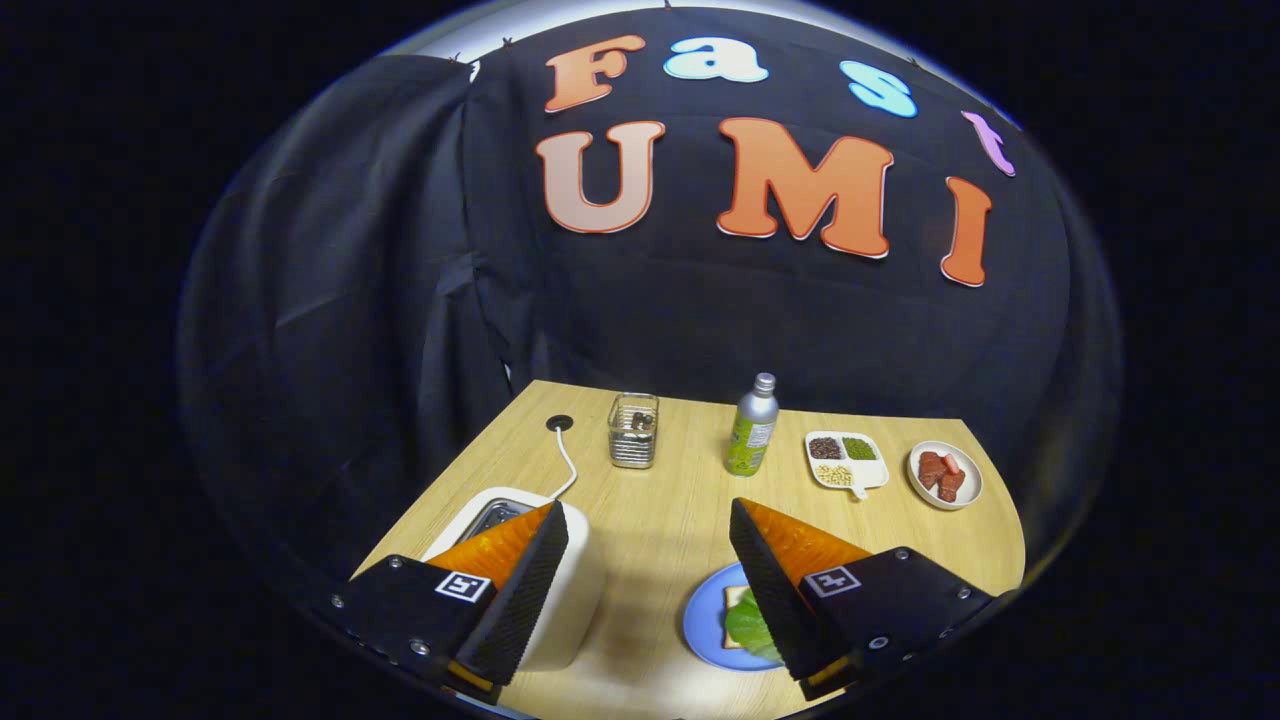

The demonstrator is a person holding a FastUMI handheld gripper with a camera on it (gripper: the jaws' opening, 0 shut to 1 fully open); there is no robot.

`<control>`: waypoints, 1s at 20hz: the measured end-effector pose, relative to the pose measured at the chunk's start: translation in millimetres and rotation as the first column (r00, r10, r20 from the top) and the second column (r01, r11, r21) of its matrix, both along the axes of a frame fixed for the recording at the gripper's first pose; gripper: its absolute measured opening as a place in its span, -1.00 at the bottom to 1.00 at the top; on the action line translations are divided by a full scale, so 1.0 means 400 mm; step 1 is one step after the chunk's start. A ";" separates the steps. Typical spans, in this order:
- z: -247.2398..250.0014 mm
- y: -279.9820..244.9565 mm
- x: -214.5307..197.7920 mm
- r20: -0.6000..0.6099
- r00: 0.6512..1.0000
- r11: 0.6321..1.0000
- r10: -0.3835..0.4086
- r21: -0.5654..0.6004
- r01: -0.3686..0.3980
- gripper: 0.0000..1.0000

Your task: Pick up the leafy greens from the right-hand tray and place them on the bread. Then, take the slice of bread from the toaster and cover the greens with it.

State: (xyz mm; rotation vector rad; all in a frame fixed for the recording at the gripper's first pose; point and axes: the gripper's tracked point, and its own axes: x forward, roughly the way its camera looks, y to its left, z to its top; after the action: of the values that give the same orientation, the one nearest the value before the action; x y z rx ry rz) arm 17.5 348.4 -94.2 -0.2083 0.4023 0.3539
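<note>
My gripper (pixel 648 525) hangs above the wooden table (pixel 660 500), its orange-and-black fingers (pixel 520 580) wide apart with nothing between them. Below the right finger lies a blue plate (pixel 705 625) with a slice of bread (pixel 737 600) and green leaves (pixel 748 625) on top of it; the finger hides part of them. The white toaster (pixel 570 590) stands under and behind the left finger, its slot (pixel 492 518) partly covered, so I cannot tell whether bread is inside. Its white cord (pixel 566 460) runs to a hole in the table.
Beyond the fingers stand a clear glass container (pixel 633 431) and a green-and-silver bottle (pixel 751 425). Further right are a white divided tray (pixel 846 462) with beans and seeds and a small white plate (pixel 944 474) with red pieces. Black cloth walls close the back and left.
</note>
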 end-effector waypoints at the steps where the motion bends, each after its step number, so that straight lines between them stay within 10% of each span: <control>1: -0.010 0.027 -0.007 -0.009 1.000 1.000 0.017 0.000 -0.017 0.95; 11: -0.185 0.154 -0.064 -0.132 0.987 0.995 0.088 -0.042 -0.094 0.79; 17: -0.223 0.162 -0.081 -0.172 0.982 0.995 0.075 -0.053 -0.085 0.31; 20: -0.235 0.159 -0.090 -0.194 0.979 0.995 0.068 -0.054 -0.080 -0.39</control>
State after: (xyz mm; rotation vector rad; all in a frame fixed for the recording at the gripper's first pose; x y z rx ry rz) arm -18.3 412.0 -188.0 -0.2508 0.5972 0.4368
